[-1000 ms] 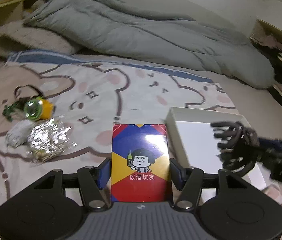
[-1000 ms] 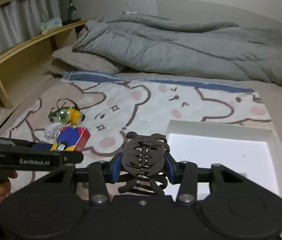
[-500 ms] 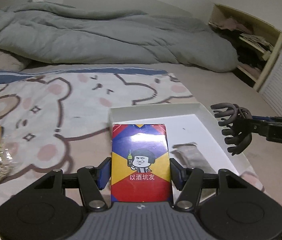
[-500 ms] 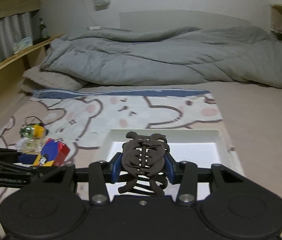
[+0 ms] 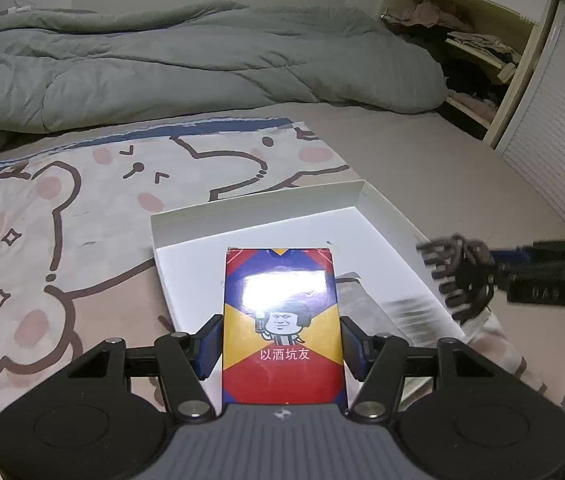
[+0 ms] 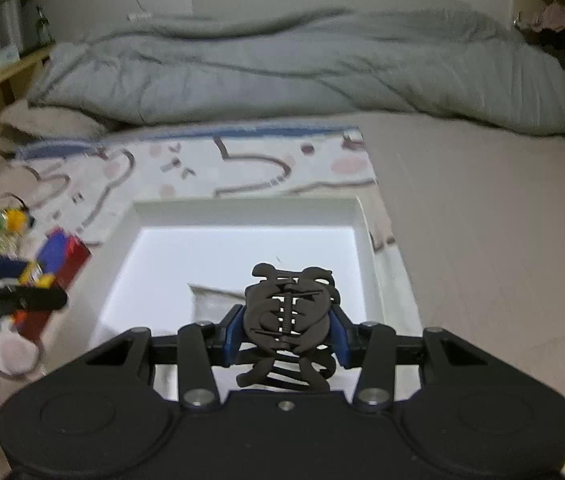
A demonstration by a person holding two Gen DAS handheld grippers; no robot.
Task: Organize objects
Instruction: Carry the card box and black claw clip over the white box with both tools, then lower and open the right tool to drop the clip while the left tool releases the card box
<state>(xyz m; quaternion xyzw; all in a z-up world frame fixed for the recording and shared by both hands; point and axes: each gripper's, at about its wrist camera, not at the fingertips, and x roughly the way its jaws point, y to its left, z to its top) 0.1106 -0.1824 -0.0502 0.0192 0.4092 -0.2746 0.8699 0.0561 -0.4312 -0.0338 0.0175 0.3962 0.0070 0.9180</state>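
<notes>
Shallow white rectangular cardboard tray [image 5: 266, 204] lay on the bed dead ahead of and under both tools, long axis roughly across the left tool's line. Left gripper [image 5: 280, 346] pinched the red-yellow-blue card box [image 5: 282, 320] by its long sides, over the tray's near-left part. Right gripper [image 6: 287, 334] pinched the dark brown plastic claw hair clip [image 6: 288, 308], over the near-right part. Neither nearer, as I judge.
</notes>
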